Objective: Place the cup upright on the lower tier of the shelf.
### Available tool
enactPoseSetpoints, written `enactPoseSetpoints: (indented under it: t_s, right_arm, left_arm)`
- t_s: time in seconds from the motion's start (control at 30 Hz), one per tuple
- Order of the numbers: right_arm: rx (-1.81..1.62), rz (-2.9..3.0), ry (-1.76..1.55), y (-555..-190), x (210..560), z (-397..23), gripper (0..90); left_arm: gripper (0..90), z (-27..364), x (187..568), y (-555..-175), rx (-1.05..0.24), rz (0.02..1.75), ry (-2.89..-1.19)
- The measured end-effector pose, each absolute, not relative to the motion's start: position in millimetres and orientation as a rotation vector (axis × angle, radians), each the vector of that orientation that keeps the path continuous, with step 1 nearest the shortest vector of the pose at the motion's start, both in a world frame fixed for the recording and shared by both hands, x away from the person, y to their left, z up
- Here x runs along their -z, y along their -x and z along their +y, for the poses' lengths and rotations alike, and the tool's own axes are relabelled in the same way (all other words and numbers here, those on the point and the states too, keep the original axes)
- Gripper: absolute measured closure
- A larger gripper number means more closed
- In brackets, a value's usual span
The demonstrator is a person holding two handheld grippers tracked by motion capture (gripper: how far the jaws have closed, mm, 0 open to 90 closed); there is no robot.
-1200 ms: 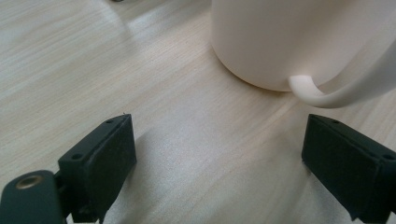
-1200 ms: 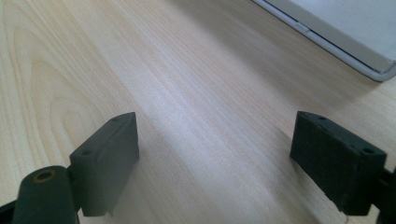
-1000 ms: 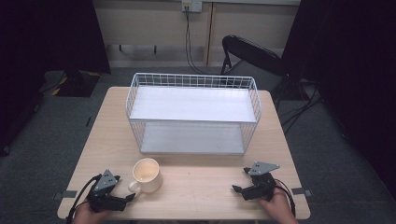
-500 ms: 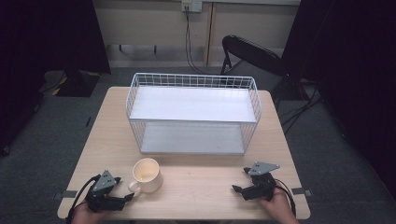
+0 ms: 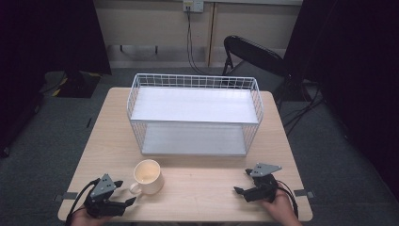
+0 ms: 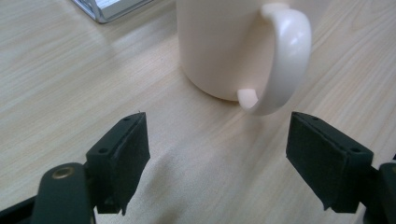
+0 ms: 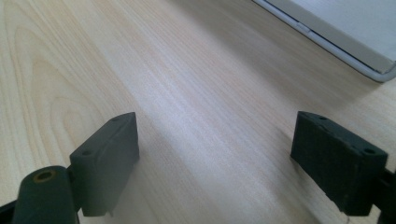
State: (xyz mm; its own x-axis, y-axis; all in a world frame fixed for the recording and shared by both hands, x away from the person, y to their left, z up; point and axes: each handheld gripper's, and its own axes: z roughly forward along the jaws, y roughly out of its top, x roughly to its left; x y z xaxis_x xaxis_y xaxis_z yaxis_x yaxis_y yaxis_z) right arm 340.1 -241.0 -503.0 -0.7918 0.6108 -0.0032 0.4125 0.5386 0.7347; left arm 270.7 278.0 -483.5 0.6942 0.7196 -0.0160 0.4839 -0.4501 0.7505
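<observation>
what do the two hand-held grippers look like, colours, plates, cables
Both are black. The left hand-held gripper and the right hand-held gripper each carry a grey three-cornered plate on top and trail a black cable. Their jaws are blocky black pads with small screw holes.

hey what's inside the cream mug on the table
Nothing that shows: the mug looks empty from the high view, its cream inner wall and bottom visible. The near wall hides a small part of the inside.
</observation>
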Motion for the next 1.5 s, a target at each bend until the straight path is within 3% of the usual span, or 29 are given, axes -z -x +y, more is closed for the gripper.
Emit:
enactPoseSetpoints:
  t_s: [0.4,1.5]
  right_arm:
    - [-1.101,2.519,-0.855,-340.5,503.1,-240.9,14.4]
    - [-1.101,2.52,-0.854,-340.5,503.1,-240.9,14.3]
  left_arm:
    - [22.9,269.3,474.3,-267.3,-0.387,0.942,-2.095]
    - [45.8,261.0,460.2,-264.4,-0.416,0.937,-2.037]
